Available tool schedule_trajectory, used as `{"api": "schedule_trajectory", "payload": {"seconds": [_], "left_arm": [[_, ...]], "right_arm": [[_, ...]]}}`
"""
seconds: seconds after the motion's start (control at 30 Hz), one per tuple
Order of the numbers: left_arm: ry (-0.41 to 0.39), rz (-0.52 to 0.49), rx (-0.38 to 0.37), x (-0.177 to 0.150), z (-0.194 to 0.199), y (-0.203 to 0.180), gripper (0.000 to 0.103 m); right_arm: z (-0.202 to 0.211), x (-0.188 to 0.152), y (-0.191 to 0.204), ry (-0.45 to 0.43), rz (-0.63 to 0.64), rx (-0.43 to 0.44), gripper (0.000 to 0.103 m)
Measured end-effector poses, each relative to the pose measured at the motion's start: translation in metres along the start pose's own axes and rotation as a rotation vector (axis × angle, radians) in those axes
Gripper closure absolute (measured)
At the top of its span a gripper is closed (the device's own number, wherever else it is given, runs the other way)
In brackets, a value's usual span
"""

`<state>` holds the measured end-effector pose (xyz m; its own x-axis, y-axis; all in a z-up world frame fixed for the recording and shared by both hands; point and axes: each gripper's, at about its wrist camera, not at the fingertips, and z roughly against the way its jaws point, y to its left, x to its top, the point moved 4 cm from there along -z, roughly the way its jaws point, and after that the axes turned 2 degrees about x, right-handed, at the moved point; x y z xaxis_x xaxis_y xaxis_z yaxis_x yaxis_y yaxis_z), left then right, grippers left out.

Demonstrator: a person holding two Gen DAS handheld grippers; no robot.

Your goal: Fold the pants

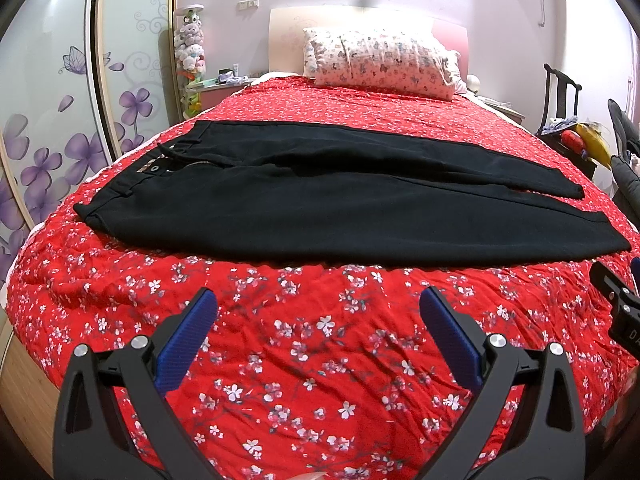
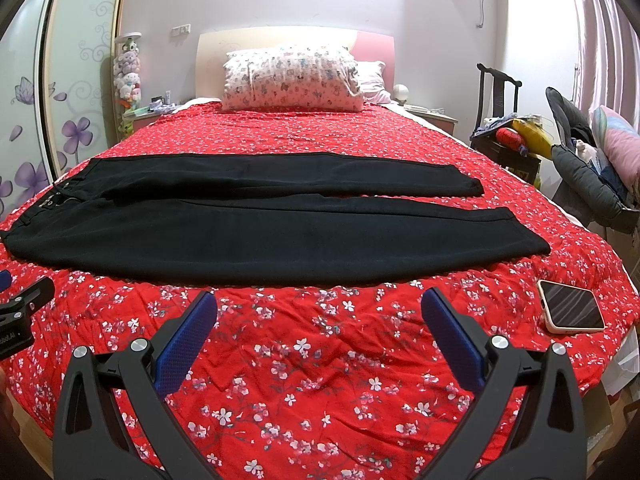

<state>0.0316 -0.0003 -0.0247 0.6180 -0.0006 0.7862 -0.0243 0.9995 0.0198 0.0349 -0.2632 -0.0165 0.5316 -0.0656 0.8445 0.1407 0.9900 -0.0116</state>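
Black pants [image 1: 320, 200] lie flat across the red floral bedspread [image 1: 304, 360], waistband at the left, both legs stretched to the right, side by side. They also show in the right wrist view [image 2: 240, 236]. My left gripper [image 1: 318, 312] is open and empty, hovering over the bedspread short of the pants' near edge. My right gripper [image 2: 320, 312] is open and empty, also short of the near leg. Each gripper's body shows at the edge of the other's view [image 1: 620, 304], [image 2: 20, 316].
A phone [image 2: 570, 312] lies on the bedspread at the right near the bed edge. A patterned pillow [image 2: 292, 80] sits at the headboard. A chair with clothes and toys [image 2: 520, 140] stands right of the bed. A wardrobe with flower decals [image 1: 52, 120] is at the left.
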Motion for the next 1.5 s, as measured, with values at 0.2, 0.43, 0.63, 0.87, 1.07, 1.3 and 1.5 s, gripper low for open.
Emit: {"api": "schedule_trajectory", "payload": {"seconds": [0.2, 0.43, 0.63, 0.87, 1.07, 1.3, 1.5], "left_arm": [[0.000, -0.001, -0.001, 0.000, 0.000, 0.000, 0.002], [0.000, -0.001, 0.001, 0.000, 0.000, 0.000, 0.002], [0.000, -0.002, 0.000, 0.000, 0.000, 0.000, 0.002], [0.001, 0.001, -0.001, 0.002, -0.002, 0.002, 0.002], [0.009, -0.003, -0.014, 0.004, -0.004, -0.001, 0.002], [0.021, 0.029, -0.054, 0.009, -0.025, 0.002, 0.002], [0.064, 0.067, -0.071, 0.018, -0.037, 0.006, 0.002]], "right_arm": [[0.000, 0.000, 0.000, 0.000, 0.000, 0.000, 0.001], [0.000, 0.000, -0.001, 0.001, 0.000, 0.000, 0.001], [-0.001, -0.001, -0.001, 0.001, -0.001, 0.000, 0.001], [-0.002, -0.001, -0.001, 0.004, -0.001, 0.000, 0.001], [-0.002, -0.003, -0.008, 0.008, -0.022, 0.025, 0.001], [-0.017, 0.016, -0.036, 0.020, -0.093, 0.223, 0.001], [-0.038, 0.053, -0.074, 0.048, -0.245, 0.382, 0.001]]}}
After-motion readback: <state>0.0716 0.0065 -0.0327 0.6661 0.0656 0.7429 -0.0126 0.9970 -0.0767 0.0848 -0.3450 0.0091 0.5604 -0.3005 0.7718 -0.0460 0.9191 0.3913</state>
